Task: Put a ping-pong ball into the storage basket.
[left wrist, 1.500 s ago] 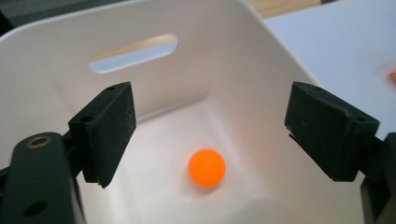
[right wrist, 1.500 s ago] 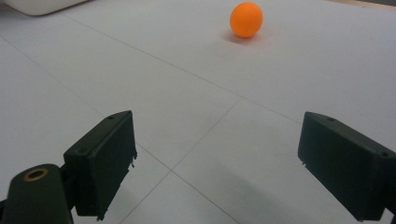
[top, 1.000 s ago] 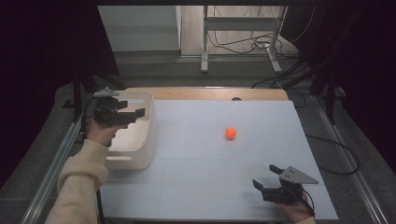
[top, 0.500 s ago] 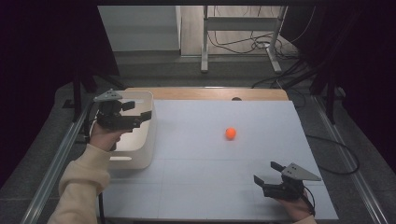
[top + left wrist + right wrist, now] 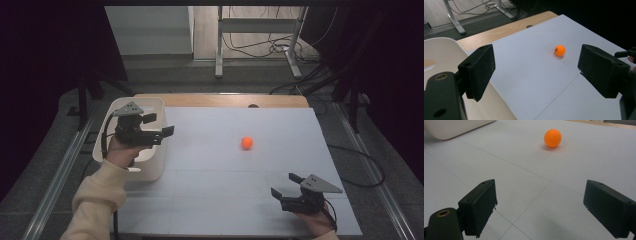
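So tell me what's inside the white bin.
The bin shows bare white wall in the left claw view, nothing visible inside. In the high view, the left claw and hand cover much of its floor.

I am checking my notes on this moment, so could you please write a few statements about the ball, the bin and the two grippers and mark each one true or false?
1. The orange ball lies on the white table surface, touched by neither gripper. True.
2. The left gripper is shut on the ball. False: its jaws stand open and empty, above the near rim of the white bin.
3. The right gripper has open jaws with nothing between them. True.
4. The ball sits inside the white bin. False: it lies out on the table, to the right of the bin in the high view.
5. The right gripper hovers over the bin. False: it is low at the near right part of the table.
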A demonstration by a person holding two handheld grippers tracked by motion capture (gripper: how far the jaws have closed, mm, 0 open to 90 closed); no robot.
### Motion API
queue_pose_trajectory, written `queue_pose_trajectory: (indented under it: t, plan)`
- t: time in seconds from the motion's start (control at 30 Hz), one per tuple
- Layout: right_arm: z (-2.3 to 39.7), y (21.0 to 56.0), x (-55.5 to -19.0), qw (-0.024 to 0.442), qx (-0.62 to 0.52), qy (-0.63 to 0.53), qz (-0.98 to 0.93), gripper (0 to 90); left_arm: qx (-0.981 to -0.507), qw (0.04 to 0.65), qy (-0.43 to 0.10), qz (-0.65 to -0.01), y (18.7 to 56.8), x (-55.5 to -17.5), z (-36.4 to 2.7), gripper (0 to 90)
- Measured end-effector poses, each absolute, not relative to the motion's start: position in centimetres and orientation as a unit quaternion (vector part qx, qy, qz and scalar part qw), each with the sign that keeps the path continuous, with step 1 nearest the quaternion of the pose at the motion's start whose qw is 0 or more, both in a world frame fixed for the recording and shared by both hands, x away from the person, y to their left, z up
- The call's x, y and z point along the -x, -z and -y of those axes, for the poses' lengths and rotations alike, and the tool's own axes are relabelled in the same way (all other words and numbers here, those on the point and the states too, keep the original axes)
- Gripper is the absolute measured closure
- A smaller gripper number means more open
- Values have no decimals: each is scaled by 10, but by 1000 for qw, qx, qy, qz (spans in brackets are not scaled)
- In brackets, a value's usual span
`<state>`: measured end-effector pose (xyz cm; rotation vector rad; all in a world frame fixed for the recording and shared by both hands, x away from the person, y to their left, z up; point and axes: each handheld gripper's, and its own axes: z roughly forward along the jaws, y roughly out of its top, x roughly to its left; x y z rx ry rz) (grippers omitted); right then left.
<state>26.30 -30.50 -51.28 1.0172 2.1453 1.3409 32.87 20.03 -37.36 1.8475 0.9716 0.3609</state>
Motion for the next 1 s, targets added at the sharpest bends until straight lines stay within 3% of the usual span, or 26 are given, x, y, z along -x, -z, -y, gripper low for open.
queue_pose_trajectory:
  t: [1.0]
  plan:
    - [307, 515, -264, 206, -372, -477, -769, 118, -794, 487, -117, -344, 384, -335, -142, 156]
